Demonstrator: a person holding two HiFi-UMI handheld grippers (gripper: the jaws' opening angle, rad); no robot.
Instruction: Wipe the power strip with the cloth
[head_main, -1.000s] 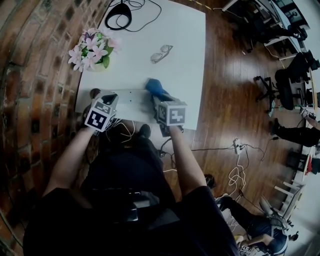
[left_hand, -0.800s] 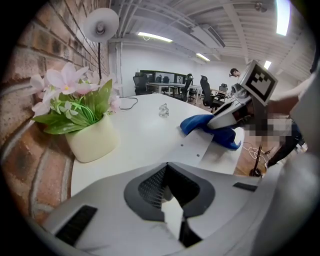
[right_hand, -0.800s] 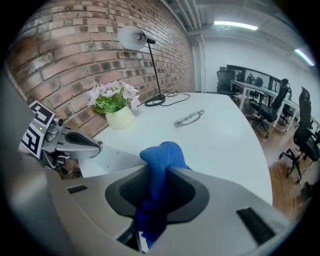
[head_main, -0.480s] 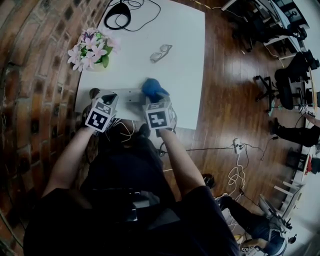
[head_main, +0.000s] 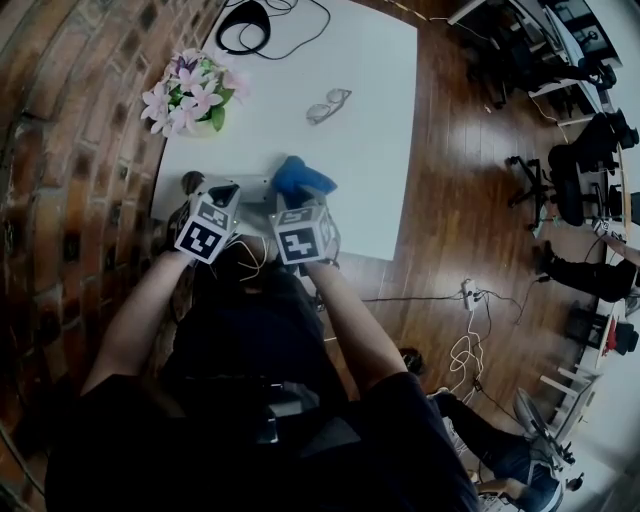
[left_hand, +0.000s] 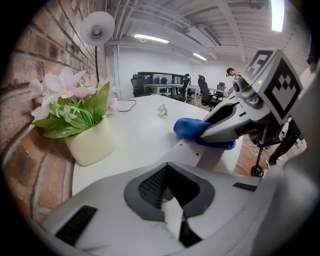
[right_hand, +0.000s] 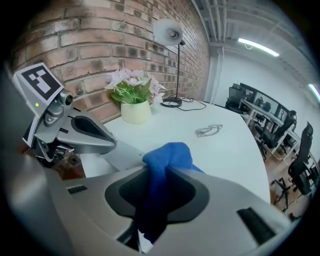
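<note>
Change: the right gripper (head_main: 295, 203) and its blue cloth (head_main: 300, 176) have slid leftward along the power strip (head_main: 255, 188). They now sit just beside the left gripper (head_main: 220, 196), which has kept its place.
Head view, setting: a white table (head_main: 370, 90) fills the upper middle, with a brick wall (head_main: 70, 150) down the left and a wood floor (head_main: 450, 200) to the right.
Head view, power strip: it lies along the table's near edge; only a short pale stretch shows between the two grippers.
Head view, cloth: bunched on the strip, just above the right gripper's marker cube.
Head view, other things: a pot of pink flowers (head_main: 188, 92) at upper left, glasses (head_main: 328, 105) mid-table, a black cable loop (head_main: 245, 22) at the top edge.
Left gripper view, jaws: the left gripper (left_hand: 169, 180) has its jaws pressed together; a pale sliver shows in the slit, and I cannot tell what it is.
Left gripper view, strip: the power strip (left_hand: 197, 150) runs from the jaw tips up to the right, where the cloth (left_hand: 187, 127) rests on it under the right gripper (left_hand: 210, 131).
Right gripper view, jaws: the right gripper (right_hand: 159, 185) is pinching the cloth (right_hand: 167, 155), which bulges out beyond the tips.
Right gripper view, strip: the power strip (right_hand: 125, 155) lies left of the cloth, with the left gripper (right_hand: 107, 144) at its far end.
</note>
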